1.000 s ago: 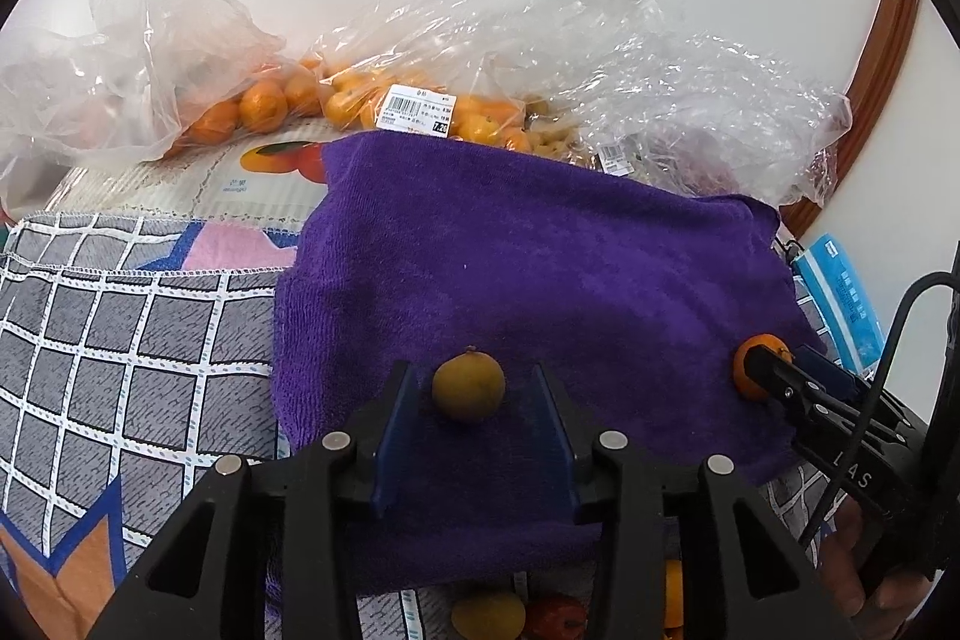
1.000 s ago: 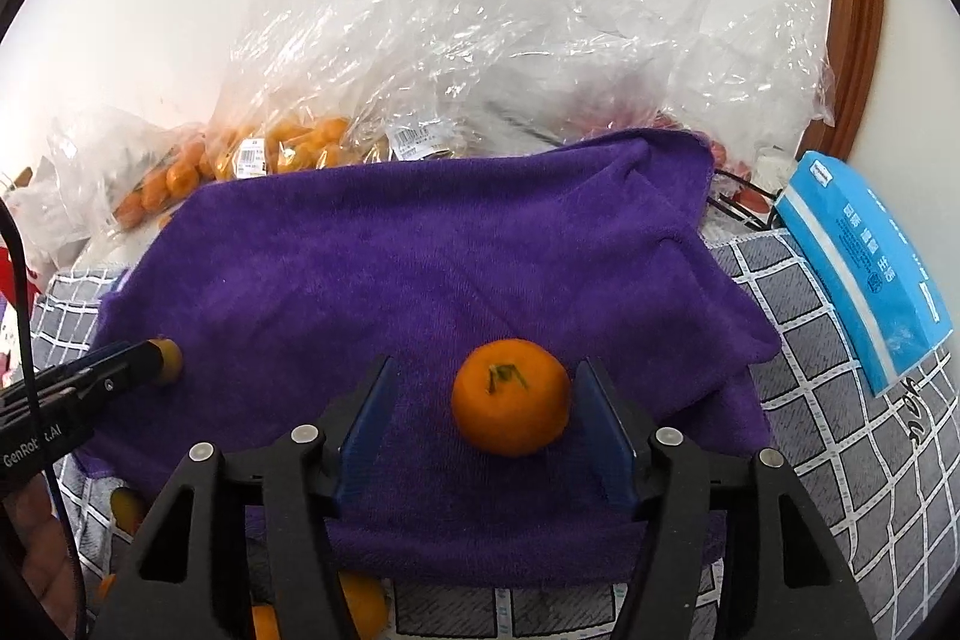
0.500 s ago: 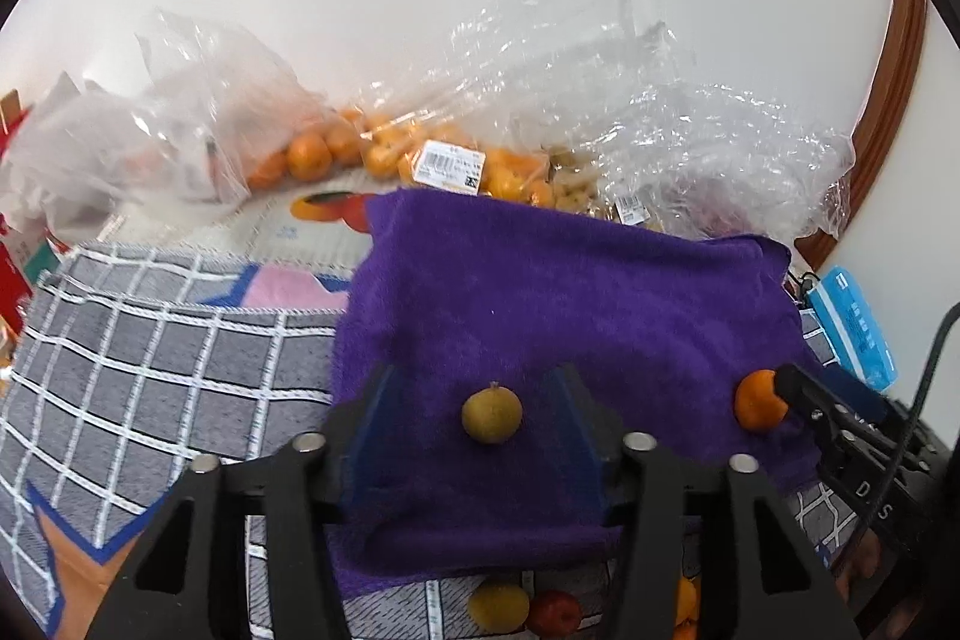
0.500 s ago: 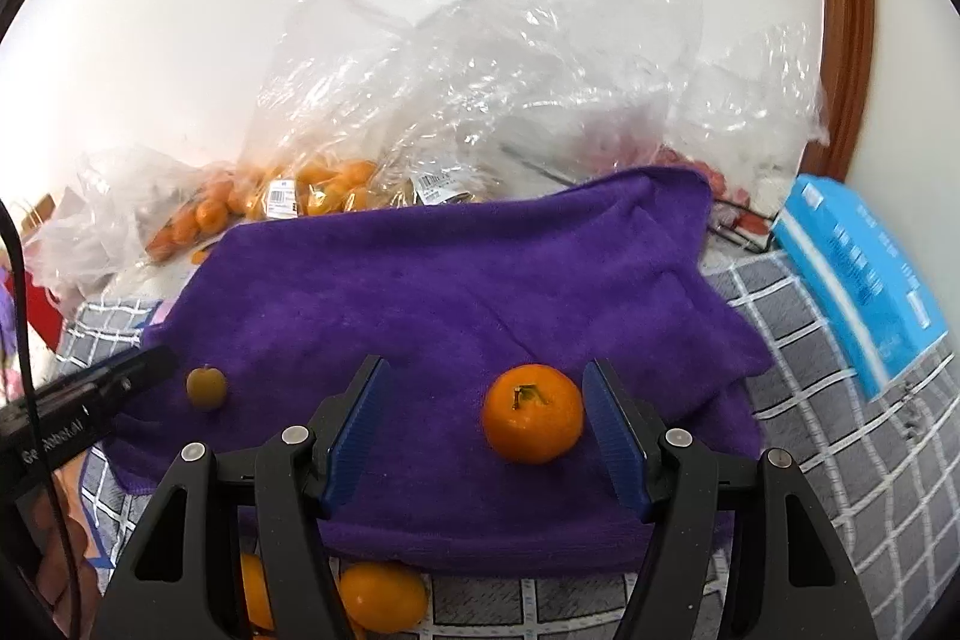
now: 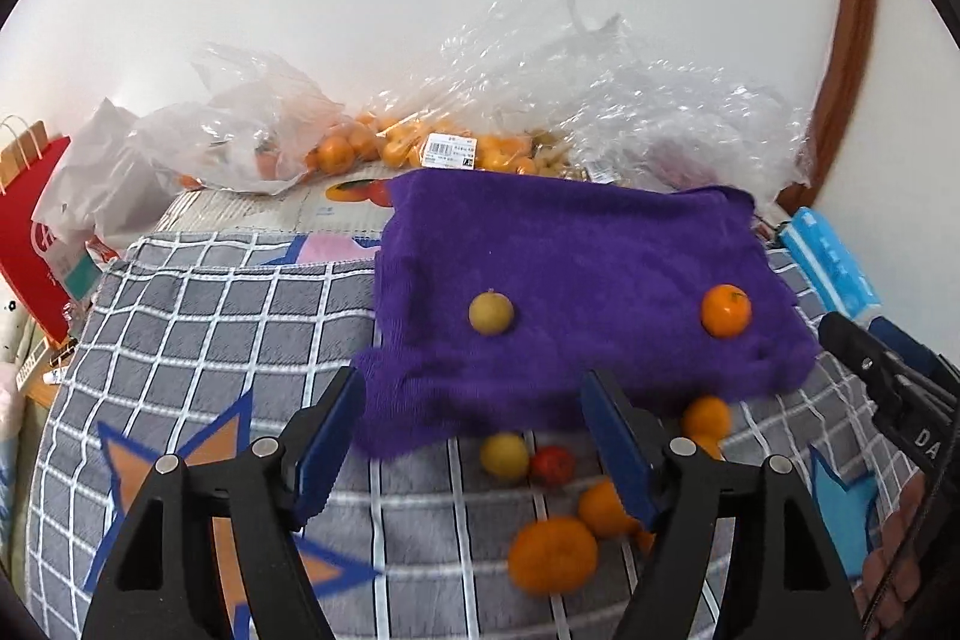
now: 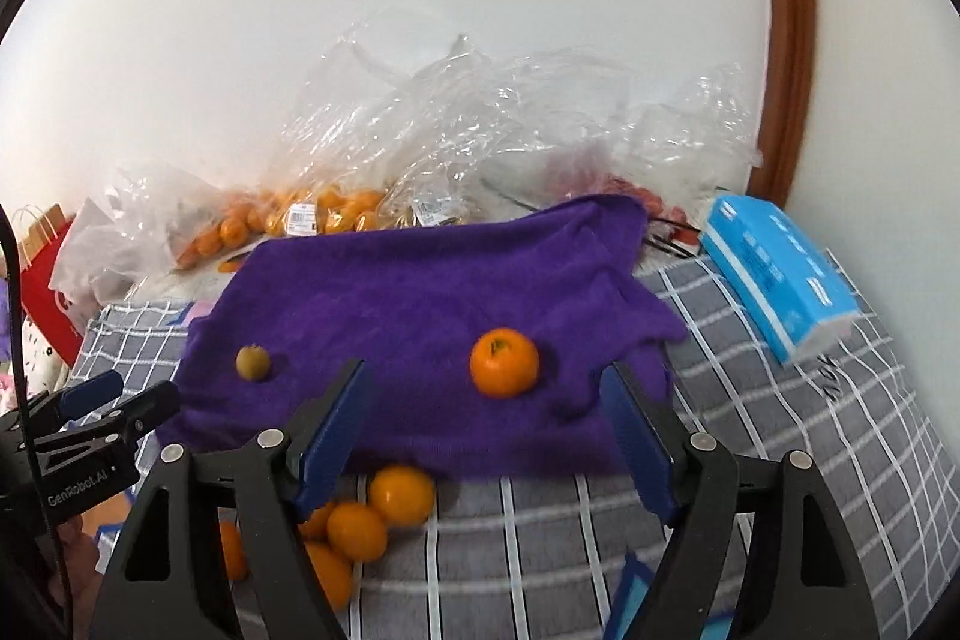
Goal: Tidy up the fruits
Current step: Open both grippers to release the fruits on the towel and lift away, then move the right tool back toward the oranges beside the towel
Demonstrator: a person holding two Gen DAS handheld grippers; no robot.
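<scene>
Purple terry towel (image 5: 576,274) spread over grey white-checked cloth (image 5: 198,340); on towel, small yellow-green round fruit (image 5: 491,313) toward its left, round orange mandarin (image 5: 726,310) toward its right, well apart. Off towel's near edge on checked cloth: loose heap of oranges (image 6: 384,514), one yellow fruit (image 5: 505,455), one small red fruit (image 5: 552,466). Left claw (image 5: 474,445) and right claw (image 6: 486,436) both spread wide, gripping nothing, short of towel's near edge.

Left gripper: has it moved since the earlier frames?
Yes. The left gripper has pulled back from the yellow-green fruit on the purple towel, jaws open.
</scene>
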